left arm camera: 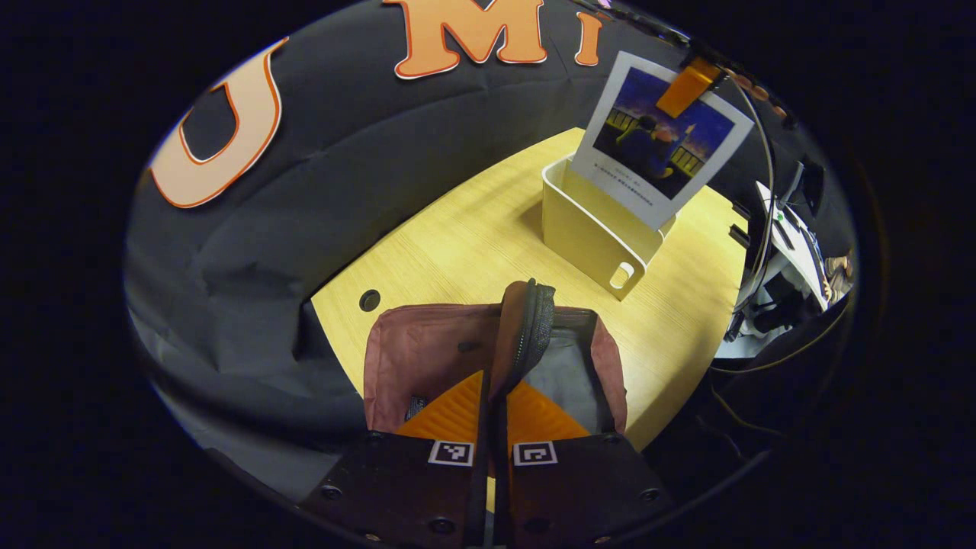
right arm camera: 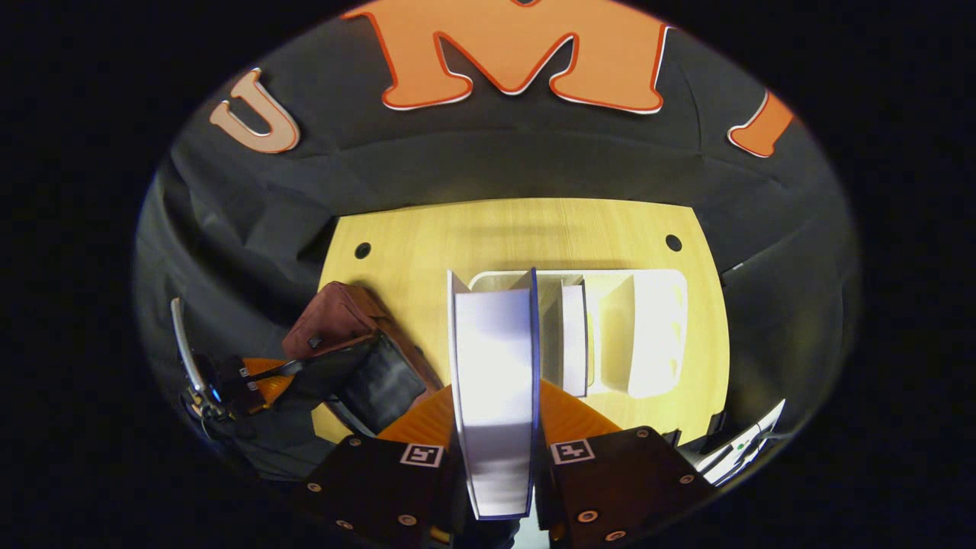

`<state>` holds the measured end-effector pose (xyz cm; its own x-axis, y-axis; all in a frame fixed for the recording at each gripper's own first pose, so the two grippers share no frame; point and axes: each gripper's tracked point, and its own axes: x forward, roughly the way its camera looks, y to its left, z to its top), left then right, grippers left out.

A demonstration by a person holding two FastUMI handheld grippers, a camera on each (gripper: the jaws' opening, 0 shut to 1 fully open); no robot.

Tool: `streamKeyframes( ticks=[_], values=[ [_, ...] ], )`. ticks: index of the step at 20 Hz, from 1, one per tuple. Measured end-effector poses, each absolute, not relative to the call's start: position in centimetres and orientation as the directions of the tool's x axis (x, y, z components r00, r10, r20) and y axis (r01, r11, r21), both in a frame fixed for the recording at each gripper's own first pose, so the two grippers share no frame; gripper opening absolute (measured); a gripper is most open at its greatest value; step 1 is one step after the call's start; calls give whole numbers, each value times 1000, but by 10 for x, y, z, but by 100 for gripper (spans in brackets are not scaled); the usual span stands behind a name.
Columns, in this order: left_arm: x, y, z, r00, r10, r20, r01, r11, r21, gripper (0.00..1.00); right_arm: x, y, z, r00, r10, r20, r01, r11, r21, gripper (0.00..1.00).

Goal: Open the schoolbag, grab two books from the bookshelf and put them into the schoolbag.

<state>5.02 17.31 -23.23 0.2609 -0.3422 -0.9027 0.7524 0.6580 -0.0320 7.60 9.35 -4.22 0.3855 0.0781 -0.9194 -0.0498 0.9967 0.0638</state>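
A dark red schoolbag (left arm camera: 427, 358) lies on the wooden table (left arm camera: 473, 229), its grey lining showing. My left gripper (left arm camera: 494, 389) is shut on the bag's zipped flap (left arm camera: 526, 328) and holds it raised on edge. To the right stands a cream bookshelf box (left arm camera: 591, 232). Above it hangs a book (left arm camera: 656, 137) with a white border and blue picture, pinched at its top by my right gripper (left arm camera: 690, 85). In the right gripper view, my right gripper (right arm camera: 496, 404) is shut on that book (right arm camera: 496, 366), seen edge-on. A second book (right arm camera: 573, 335) stands in the bookshelf (right arm camera: 648, 335). The schoolbag (right arm camera: 343, 335) sits to the left.
The table has round cable holes (right arm camera: 363, 250) (right arm camera: 673, 242) near its far corners. White equipment and cables (left arm camera: 785, 252) stand past the table's right edge. Black cloth wall surrounds the table closely at the back and left.
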Motion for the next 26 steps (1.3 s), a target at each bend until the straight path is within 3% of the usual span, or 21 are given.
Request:
streamKeyframes(
  ticks=[5,11,17,22,26],
  values=[
    [52,171,-229,256,-336,-906,750,661,-33,5,54,126,-30,435,205,-877,-83,979,187,36],
    [57,167,-220,258,-340,-904,730,682,-48,5,31,175,-62,400,344,-850,-107,938,330,37],
    [53,161,-214,267,-351,-898,711,701,-63,5,15,222,-112,361,487,-795,-48,861,505,36],
    [49,154,-215,277,-372,-886,679,728,-93,5,9,244,-162,350,523,-777,15,827,562,36],
    [39,145,-213,281,-386,-879,674,731,-106,5,11,261,-190,393,565,-725,95,760,643,35]
  ],
)
